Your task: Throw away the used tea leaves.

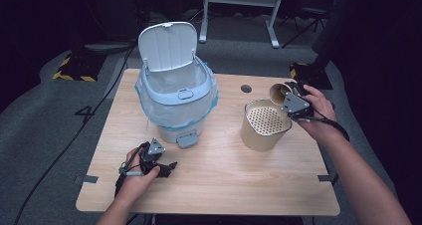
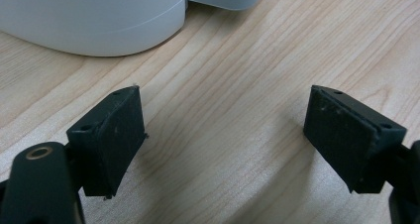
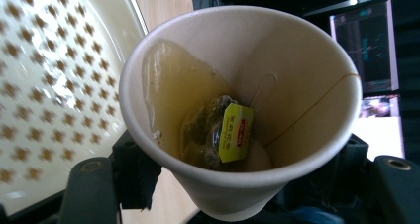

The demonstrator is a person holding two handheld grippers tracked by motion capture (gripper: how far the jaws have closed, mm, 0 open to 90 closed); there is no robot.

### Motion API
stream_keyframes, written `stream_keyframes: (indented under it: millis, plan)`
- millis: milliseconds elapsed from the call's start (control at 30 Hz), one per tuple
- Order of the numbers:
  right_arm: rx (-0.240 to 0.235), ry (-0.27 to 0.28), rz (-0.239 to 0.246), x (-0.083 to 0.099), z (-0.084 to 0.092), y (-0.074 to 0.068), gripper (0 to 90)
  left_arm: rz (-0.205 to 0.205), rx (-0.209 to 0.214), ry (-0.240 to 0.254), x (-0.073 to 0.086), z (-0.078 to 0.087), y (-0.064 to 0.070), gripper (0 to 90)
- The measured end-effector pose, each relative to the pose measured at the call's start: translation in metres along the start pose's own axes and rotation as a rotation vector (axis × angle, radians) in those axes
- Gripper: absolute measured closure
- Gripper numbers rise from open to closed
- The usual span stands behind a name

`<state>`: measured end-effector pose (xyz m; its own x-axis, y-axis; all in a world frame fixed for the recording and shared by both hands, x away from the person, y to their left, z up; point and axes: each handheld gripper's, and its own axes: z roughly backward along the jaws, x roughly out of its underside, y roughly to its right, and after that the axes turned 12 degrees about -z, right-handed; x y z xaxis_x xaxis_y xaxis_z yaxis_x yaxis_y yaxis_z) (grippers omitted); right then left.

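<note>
The cup (image 3: 242,110) is thin paper, light and soft-walled, so it is judged easy to crush or let slip if squeezed hard. It is best taken low on the wall, near the stiffer base, where it is seen to be clamped by the right gripper (image 3: 233,184), whose jaws are drawn in close on either side of it. A little tea and a wet teabag (image 3: 218,135) with a yellow tag are carried inside, so spilling is a risk.

The cup is tipped well over on its side: its long axis runs nearly level, and in the high view the mouth (image 1: 278,92) is pointed toward about 10 o'clock. It is held in the air just past the rim of the strainer pot (image 1: 265,125), at about 1 o'clock from it.

The bin (image 1: 176,93), lid raised and bag fitted, is stood at 9 o'clock of the pot on the desk (image 1: 224,180). The left gripper (image 1: 160,169) is rested by the bin's base, jaws wide apart and empty.
</note>
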<state>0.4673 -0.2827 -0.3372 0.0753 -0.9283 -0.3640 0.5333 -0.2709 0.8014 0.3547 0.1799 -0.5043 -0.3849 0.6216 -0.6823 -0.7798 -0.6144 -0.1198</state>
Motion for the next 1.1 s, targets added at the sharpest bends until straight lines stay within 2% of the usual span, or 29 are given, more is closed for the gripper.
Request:
stream_keyframes:
  millis: [67, 167, 300, 400, 600, 700, 767, 833, 1033, 1100]
  plan:
    - [0.035, -0.021, 0.060, -0.002, 0.001, -0.002, 31.8, 0.000, 0.000, 0.000, 0.000, 0.000, 0.000, 16.3]
    - [0.101, -0.055, 0.189, -0.005, 0.004, -0.005, 32.0, 0.000, 0.000, 0.000, 0.000, 0.000, 0.000, 16.2]
    - [0.215, -0.106, 0.368, -0.010, 0.007, -0.014, 32.2, 0.000, 0.000, 0.000, 0.000, 0.000, 0.000, 16.3]
    - [0.322, -0.137, 0.541, -0.013, 0.008, -0.020, 32.4, 0.000, 0.000, 0.000, 0.000, 0.000, 0.000, 16.3]
    - [0.471, -0.196, 0.863, -0.018, 0.007, -0.032, 32.9, 0.000, -0.001, 0.000, 0.000, 0.000, 0.000, 16.3]
    - [0.534, -0.218, 0.995, -0.020, 0.007, -0.038, 33.0, -0.001, -0.001, -0.001, 0.000, 0.000, 0.000, 16.3]
    - [0.564, -0.222, 1.040, -0.022, 0.007, -0.041, 33.0, -0.001, -0.001, 0.000, 0.000, 0.000, 0.000, 16.2]
    - [0.563, -0.227, 1.072, -0.023, 0.007, -0.042, 32.9, -0.001, 0.000, 0.000, 0.000, 0.000, 0.000, 16.3]
    - [0.566, -0.218, 1.068, -0.026, 0.009, -0.042, 32.9, -0.001, -0.001, 0.000, 0.000, 0.000, 0.000, 16.3]
    - [0.568, -0.209, 1.053, -0.026, 0.009, -0.043, 32.8, -0.001, 0.000, 0.000, 0.000, 0.000, 0.000, 16.2]
